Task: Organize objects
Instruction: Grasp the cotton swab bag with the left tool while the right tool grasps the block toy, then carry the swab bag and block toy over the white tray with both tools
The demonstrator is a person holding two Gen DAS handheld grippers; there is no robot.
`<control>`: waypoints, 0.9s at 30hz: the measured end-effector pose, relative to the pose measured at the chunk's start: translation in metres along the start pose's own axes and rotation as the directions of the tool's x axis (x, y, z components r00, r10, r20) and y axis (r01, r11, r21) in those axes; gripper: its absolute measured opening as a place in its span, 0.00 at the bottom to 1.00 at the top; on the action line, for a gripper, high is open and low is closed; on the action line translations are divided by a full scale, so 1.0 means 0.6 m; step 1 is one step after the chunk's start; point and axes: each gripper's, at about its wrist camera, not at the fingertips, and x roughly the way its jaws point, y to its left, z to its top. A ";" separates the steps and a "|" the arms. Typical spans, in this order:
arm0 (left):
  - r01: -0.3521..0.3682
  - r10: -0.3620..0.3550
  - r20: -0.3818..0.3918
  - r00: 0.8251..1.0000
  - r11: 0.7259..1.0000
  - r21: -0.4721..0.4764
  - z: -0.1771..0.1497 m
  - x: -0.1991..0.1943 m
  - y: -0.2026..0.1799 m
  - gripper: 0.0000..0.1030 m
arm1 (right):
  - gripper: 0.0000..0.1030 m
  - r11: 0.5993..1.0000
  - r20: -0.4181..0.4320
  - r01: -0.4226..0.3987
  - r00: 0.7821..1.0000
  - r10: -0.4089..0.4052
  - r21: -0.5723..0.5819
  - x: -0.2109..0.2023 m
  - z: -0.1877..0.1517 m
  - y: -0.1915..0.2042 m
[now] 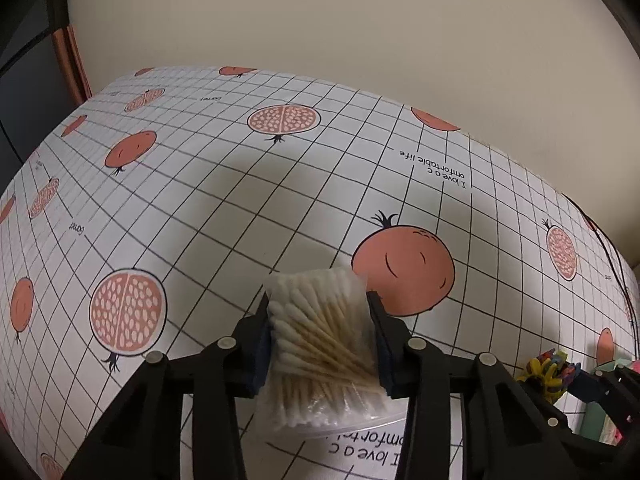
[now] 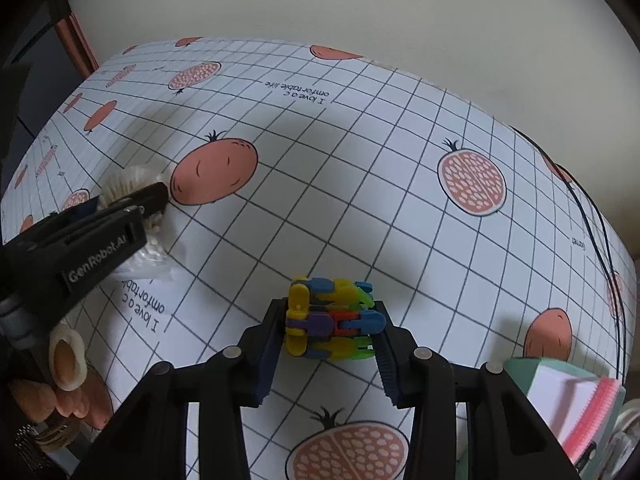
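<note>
1. The left gripper point(image 1: 318, 336) is clamped on a clear bag of cotton swabs point(image 1: 320, 344). Its two black fingers press the bag from both sides.
2. In the left wrist view, the bag sits at about 6 o'clock, low in the middle. It sticks up past the fingertips and also hangs down below them.
3. The bag is over the tablecloth point(image 1: 224, 208). I cannot tell if the bottom of the bag touches the cloth.
4. The tablecloth is white with black grid lines, orange fruit drawings and some small printed words.
5. A whole orange fruit drawing lies just past the bag, at about 2 o'clock from it.
6. The right gripper point(image 2: 332, 332) is clamped on a bundle of colorful plastic clips point(image 2: 330, 322). The clips are yellow, blue, green, purple and orange.
7. In the right wrist view, the clips are at about 6 o'clock, a bit below the middle. They fill the space between the two fingers.
8. In that same view, the left gripper with its bag shows at about 9 o'clock, well apart from the clips.
9. A green box point(image 2: 560, 392) with white and pink parts sits at about 4 o'clock in the right wrist view, near the right gripper.
10. A hand point(image 2: 60, 392) shows at about 8 o'clock in the right wrist view, by the edge.
11. A plain cream wall point(image 1: 360, 20) stands behind the table.
</note>
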 end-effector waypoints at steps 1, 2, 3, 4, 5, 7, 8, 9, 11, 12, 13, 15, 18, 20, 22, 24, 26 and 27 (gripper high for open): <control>0.004 -0.004 -0.005 1.000 1.000 -0.004 -0.002 -0.002 0.001 0.41 | 0.43 1.000 -0.004 0.003 1.000 -0.003 0.002 -0.002 -0.003 0.000; 0.006 -0.006 -0.010 1.000 1.000 -0.007 -0.004 -0.003 0.002 0.41 | 0.43 1.000 -0.009 0.000 1.000 0.000 0.008 -0.003 -0.007 -0.001; 0.008 -0.008 -0.015 1.000 1.000 -0.010 -0.007 -0.005 0.003 0.41 | 0.43 1.000 -0.011 -0.003 1.000 0.003 0.013 -0.005 -0.010 -0.002; 0.008 -0.008 -0.020 1.000 1.000 -0.011 -0.010 -0.008 0.003 0.40 | 0.43 1.000 -0.009 -0.004 1.000 0.005 0.018 -0.009 -0.015 -0.003; 0.008 -0.008 -0.025 1.000 1.000 -0.010 -0.014 -0.010 0.003 0.40 | 0.43 1.000 -0.008 -0.006 1.000 0.006 0.022 -0.013 -0.019 -0.004; 0.004 -0.004 -0.036 0.999 1.000 -0.001 -0.024 -0.016 0.000 0.40 | 0.43 0.999 -0.007 -0.013 1.000 0.013 0.030 -0.020 -0.026 -0.004; 0.003 -0.003 -0.040 0.999 1.000 0.001 -0.029 -0.019 -0.002 0.40 | 0.43 0.999 -0.006 -0.015 1.000 0.016 0.033 -0.024 -0.031 -0.004; 0.001 -0.001 -0.046 0.999 1.000 0.003 -0.034 -0.023 -0.004 0.40 | 0.43 0.999 -0.005 -0.018 1.000 0.019 0.034 -0.009 -0.013 -0.012; -0.005 0.005 -0.059 0.998 1.000 0.006 -0.045 -0.031 -0.008 0.39 | 0.43 0.999 0.002 -0.026 1.000 0.026 0.042 -0.023 -0.023 -0.006; -0.007 0.007 -0.065 0.998 1.000 0.007 -0.052 -0.035 -0.010 0.39 | 0.43 0.998 0.005 -0.031 1.000 0.031 0.049 -0.030 -0.027 -0.007; -0.007 0.008 -0.072 0.997 1.000 0.008 -0.059 -0.041 -0.011 0.39 | 0.43 0.998 0.008 -0.037 0.999 0.037 0.057 -0.044 -0.039 -0.010; -0.009 0.010 -0.085 0.996 1.000 0.009 -0.072 -0.049 -0.013 0.39 | 0.43 0.997 0.019 -0.045 0.999 0.044 0.061 -0.070 -0.058 -0.011; -0.020 0.021 -0.107 0.994 1.000 0.013 -0.092 -0.064 -0.017 0.39 | 0.43 0.997 0.040 -0.054 0.998 0.051 0.055 -0.101 -0.081 -0.009; -0.012 0.011 -0.121 0.993 1.000 -0.003 -0.106 -0.077 -0.023 0.39 | 0.43 0.997 0.046 -0.052 0.998 0.049 0.060 -0.122 -0.096 -0.011; -0.008 0.008 -0.126 0.992 1.000 0.002 -0.119 -0.092 -0.034 0.39 | 0.43 0.996 0.056 -0.053 0.997 0.049 0.066 -0.147 -0.119 -0.019; -0.008 0.011 -0.121 0.993 1.000 0.024 -0.135 -0.114 -0.052 0.39 | 0.43 0.996 0.066 -0.054 0.997 0.049 0.076 -0.163 -0.139 -0.028; -0.007 0.012 -0.112 0.994 0.999 0.046 -0.151 -0.136 -0.070 0.39 | 0.43 0.993 0.075 -0.063 0.996 0.056 0.097 -0.179 -0.162 -0.040; -0.005 0.011 -0.112 0.994 0.998 0.055 -0.159 -0.145 -0.078 0.39 | 0.43 0.992 0.079 -0.067 0.995 0.058 0.107 -0.185 -0.172 -0.046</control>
